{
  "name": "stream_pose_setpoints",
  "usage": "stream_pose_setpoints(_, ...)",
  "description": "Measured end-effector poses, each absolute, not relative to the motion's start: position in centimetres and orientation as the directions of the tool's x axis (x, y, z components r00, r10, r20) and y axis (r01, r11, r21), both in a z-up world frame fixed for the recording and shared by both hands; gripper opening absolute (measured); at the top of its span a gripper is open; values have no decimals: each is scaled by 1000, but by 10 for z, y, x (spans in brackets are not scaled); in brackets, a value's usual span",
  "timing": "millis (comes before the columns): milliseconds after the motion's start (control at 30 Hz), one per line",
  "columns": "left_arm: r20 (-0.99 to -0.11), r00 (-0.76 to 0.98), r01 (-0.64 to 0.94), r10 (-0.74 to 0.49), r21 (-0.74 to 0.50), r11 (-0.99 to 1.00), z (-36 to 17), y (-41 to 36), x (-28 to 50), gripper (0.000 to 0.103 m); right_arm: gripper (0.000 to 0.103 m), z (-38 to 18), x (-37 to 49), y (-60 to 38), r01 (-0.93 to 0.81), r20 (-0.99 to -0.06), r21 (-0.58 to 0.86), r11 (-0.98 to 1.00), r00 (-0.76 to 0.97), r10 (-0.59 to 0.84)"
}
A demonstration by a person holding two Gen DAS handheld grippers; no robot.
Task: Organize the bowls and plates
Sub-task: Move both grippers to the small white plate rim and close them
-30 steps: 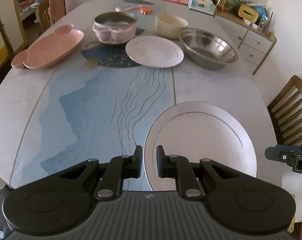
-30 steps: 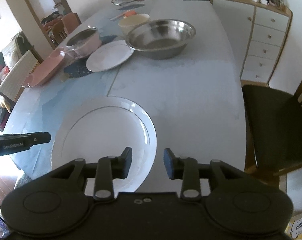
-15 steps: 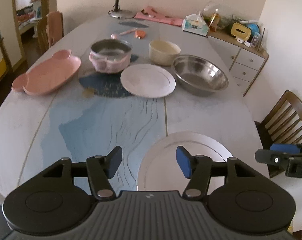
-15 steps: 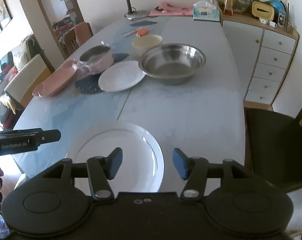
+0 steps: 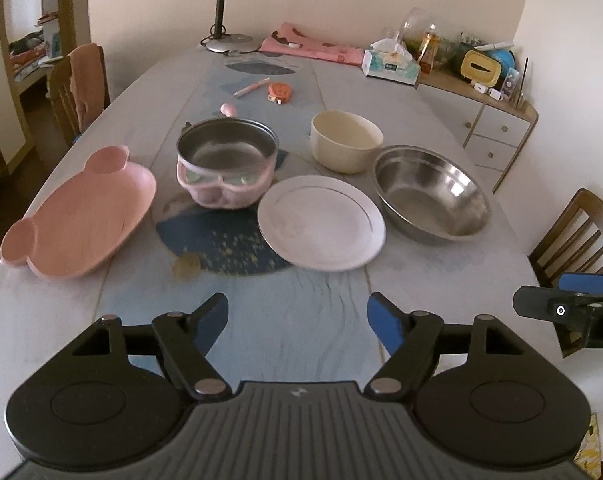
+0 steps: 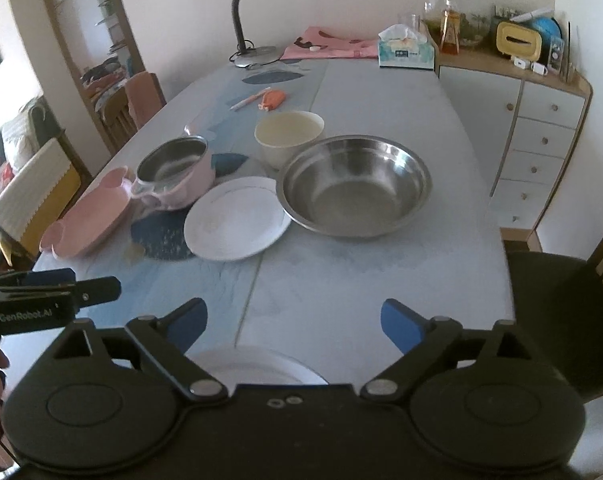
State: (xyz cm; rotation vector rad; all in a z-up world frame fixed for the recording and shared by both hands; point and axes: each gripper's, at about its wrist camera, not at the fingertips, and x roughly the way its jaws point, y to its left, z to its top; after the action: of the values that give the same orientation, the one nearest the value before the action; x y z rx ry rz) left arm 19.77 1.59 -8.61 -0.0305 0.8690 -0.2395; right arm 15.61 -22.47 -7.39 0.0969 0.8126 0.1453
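Two grippers, both empty. Left gripper and right gripper have just been opening; jaws now stand wide with nothing between them. A moment ago both hung low over the big white plate at the near table edge; now they have pulled back and up, and only a sliver of that plate shows, just under the right gripper. Looks set down and released: one item placed. Ahead of both tools, well apart from them, the rest waits on the table: small white plate dead ahead, steel bowl to its right, cream bowl behind, pink-sided pot and pink dish to the left. Likely next: reach forward for the small plate to stack it on the big one.
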Motion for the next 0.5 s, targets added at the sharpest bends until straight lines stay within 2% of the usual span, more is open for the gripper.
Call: stream_pose_setpoints(500,-776,565,267,-279,-148,952,-121,30,302,76,91,-107,242,-185,30,-762,154,988,640,100)
